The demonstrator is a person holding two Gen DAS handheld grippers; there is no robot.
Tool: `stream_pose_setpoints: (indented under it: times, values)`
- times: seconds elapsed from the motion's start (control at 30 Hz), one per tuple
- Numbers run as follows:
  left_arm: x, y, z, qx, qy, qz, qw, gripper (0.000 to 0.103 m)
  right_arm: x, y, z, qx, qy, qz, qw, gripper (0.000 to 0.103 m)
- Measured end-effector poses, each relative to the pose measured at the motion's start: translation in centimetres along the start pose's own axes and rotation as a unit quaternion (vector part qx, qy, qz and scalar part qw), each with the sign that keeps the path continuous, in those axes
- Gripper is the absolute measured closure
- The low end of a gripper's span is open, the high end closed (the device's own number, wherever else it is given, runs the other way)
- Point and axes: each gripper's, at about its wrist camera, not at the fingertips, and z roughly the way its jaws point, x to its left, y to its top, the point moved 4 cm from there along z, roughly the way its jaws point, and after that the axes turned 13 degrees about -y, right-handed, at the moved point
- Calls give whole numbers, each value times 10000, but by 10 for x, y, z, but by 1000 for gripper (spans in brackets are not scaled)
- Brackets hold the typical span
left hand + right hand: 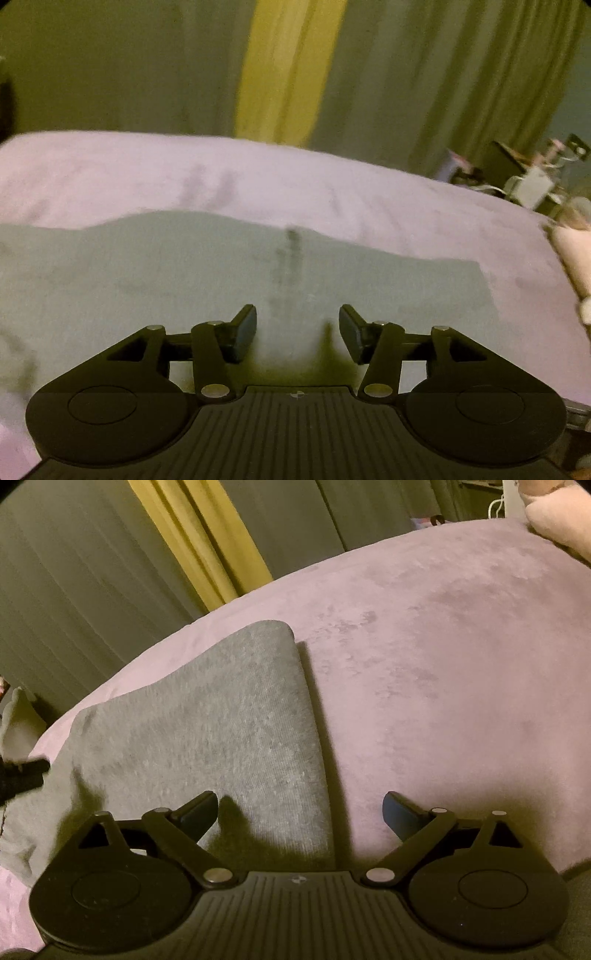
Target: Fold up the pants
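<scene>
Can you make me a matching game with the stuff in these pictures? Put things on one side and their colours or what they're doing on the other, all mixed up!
Things:
1. pants
2. bed cover
3. curtain stripe
4. right gripper

Colours or states:
A. yellow
B. open, holding nothing
C. grey, lying folded
D. pink

Pairs: 1-C, 2-D, 3-A, 4-B
</scene>
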Motion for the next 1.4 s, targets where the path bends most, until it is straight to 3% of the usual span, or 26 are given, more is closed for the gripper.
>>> stream_pose_setpoints:
  times: [0.1, 0.23, 0.3, 0.37, 0.43, 0.5, 0.53, 0.63, 0.73, 0.8, 0.87, 0.93, 1.07, 1.13, 1.2, 1.27, 1.4]
  values:
    - [-10, -24, 15, 409, 75, 200, 9989, 47, 0, -1, 0, -23, -32, -62, 10000, 7]
    - [-5, -71, 27, 1015, 765, 649, 9898, 43, 1, -3, 4, -7, -52, -92, 9999, 7]
    - [1, -78, 13, 796, 754, 567, 9924, 36, 3, -3, 5, -24, -75, -152, 9999, 6]
    - [8, -74, 0, 701, 836, 270, 9937, 35, 5, -3, 5, -41, -116, -214, 9997, 5]
    - [15, -70, -15, 490, 620, -88, 9968, 34, 7, -4, 6, -51, -142, -242, 9996, 5]
    - [26, -71, -23, 472, 383, -389, 9974, 21, 7, -4, 6, -55, -142, -255, 9996, 5]
    - [35, -72, -23, 544, 441, -539, 9961, 20, 6, -4, 6, -56, -139, -258, 9996, 5]
    - [68, -70, -30, 472, 1027, -1306, 9850, 20, 7, -6, 7, -59, -166, -330, 9993, 5]
    - [104, -62, -63, -206, 951, -2094, 9730, 19, 9, -8, 7, -107, -217, -464, 9986, 5]
    - [128, -59, -91, -758, 1035, -2358, 9633, 9, 10, -10, 8, -155, -242, -520, 9982, 5]
    - [152, -59, -120, -1284, 1417, -2605, 9463, 6, 10, -11, 9, -195, -243, -518, 9982, 5]
    - [184, -66, -148, -1652, 1563, -2934, 9286, 6, 11, -12, 10, -229, -242, -498, 9982, 4]
    - [245, -90, -179, -2130, 1209, -3665, 8976, 6, 15, -14, 10, -319, -329, -555, 9974, 4]
    - [269, -97, -184, -2168, 1061, -4022, 8832, 6, 17, -14, 11, -352, -380, -584, 9969, 4]
    - [284, -100, -182, -2215, 875, -4156, 8778, 6, 18, -15, 10, -378, -423, -608, 9965, 4]
    - [297, -100, -181, -2291, 587, -4132, 8794, 6, 19, -15, 11, -392, -449, -624, 9963, 4]
    - [307, -94, -167, -2237, 486, -4151, 8805, 6, 21, -15, 11, -418, -523, -641, 9957, 4]
